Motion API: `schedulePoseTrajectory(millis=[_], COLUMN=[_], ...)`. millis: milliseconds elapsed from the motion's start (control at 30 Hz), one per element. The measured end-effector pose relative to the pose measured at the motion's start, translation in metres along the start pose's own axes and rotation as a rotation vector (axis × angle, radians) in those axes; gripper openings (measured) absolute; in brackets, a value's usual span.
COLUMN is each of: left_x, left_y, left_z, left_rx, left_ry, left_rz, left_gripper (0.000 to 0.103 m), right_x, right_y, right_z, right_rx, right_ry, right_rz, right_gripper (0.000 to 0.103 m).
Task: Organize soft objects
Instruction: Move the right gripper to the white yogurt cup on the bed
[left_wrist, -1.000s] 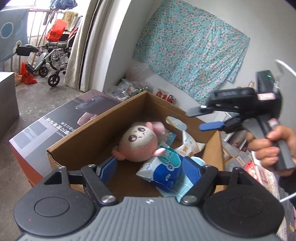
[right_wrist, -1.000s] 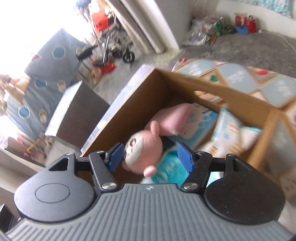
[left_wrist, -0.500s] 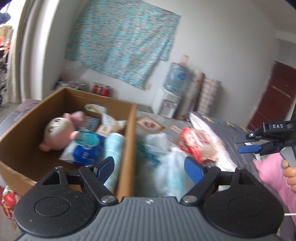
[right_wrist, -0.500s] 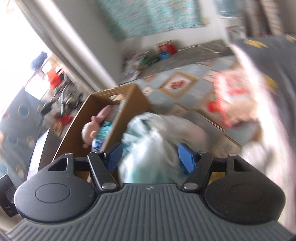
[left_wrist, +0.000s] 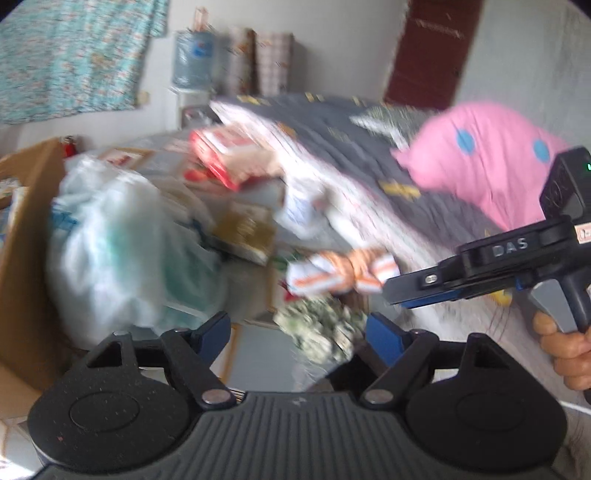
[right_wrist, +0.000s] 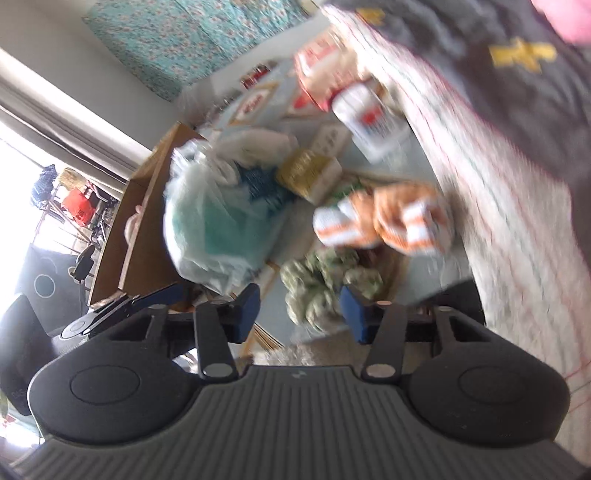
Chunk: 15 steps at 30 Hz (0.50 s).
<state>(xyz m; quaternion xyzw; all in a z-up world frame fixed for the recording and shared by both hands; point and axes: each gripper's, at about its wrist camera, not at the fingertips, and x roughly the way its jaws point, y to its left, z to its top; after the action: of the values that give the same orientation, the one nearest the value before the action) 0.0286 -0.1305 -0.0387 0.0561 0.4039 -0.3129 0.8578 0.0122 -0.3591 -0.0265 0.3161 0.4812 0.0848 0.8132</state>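
Note:
Both views are motion-blurred. My left gripper (left_wrist: 297, 332) is open and empty above a green camouflage soft toy (left_wrist: 321, 326) on the floor. An orange-and-white striped soft toy (left_wrist: 343, 271) lies just beyond it. A pink plush with blue eyes (left_wrist: 487, 166) rests on the bed at the right. My right gripper (right_wrist: 301, 308) is open and empty, over the same camouflage toy (right_wrist: 325, 284), with the striped toy (right_wrist: 384, 225) ahead. The right gripper also shows in the left wrist view (left_wrist: 395, 291), held by a hand.
A cardboard box (left_wrist: 22, 236) stands at the left, with a full white plastic bag (left_wrist: 122, 251) against it. Red-and-white packages (left_wrist: 229, 155) and a gold-patterned box (left_wrist: 243, 236) lie on the floor. A dark quilted bed (left_wrist: 369, 147) fills the right.
Both grippers have swung right, away from the cardboard box with its pink doll, toward the floor beside the bed. The camouflage and striped toys have come into view.

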Motion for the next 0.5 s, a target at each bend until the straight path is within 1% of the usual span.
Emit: schedulePoseTrajectory(millis=[67, 100, 133, 200, 233, 267, 333, 500], left_x=[0.024, 0.035, 0.044, 0.058, 0.063, 0.068, 0.075, 0.091], left_y=[-0.012, -0.016, -0.018, -0.021, -0.02, -0.02, -0.017, -0.003], left_z=[-0.001, -0.002, -0.001, 0.0, 0.002, 0.005, 0.01, 0.03], left_rx=[0.034, 0.047, 0.06, 0.074, 0.074, 0.077, 0.073, 0.035], left_ry=[0.065, 0.094, 0.117, 0.147, 0.158, 0.164, 0.165, 0.146], left_rz=[0.007, 0.015, 0.024, 0.032, 0.044, 0.058, 0.079, 0.121], left_gripper=[0.072, 0.066, 0.062, 0.06, 0.055, 0.052, 0.051, 0.051], right_x=[0.016, 0.023, 0.032, 0.046, 0.052, 0.057, 0.064, 0.083], right_y=[-0.01, -0.013, -0.014, -0.015, -0.015, -0.016, -0.018, -0.023], right_z=[-0.005, -0.006, -0.004, -0.001, -0.001, 0.003, 0.009, 0.033], right_rx=[0.02, 0.027, 0.038, 0.035, 0.034, 0.035, 0.044, 0.075], right_ry=[0.021, 0.031, 0.045, 0.061, 0.062, 0.06, 0.045, 0.008], right_rz=[-0.011, -0.008, -0.01, -0.011, -0.014, -0.013, -0.005, 0.026], right_gripper=[0.033, 0.029, 0.027, 0.023, 0.023, 0.022, 0.022, 0.022])
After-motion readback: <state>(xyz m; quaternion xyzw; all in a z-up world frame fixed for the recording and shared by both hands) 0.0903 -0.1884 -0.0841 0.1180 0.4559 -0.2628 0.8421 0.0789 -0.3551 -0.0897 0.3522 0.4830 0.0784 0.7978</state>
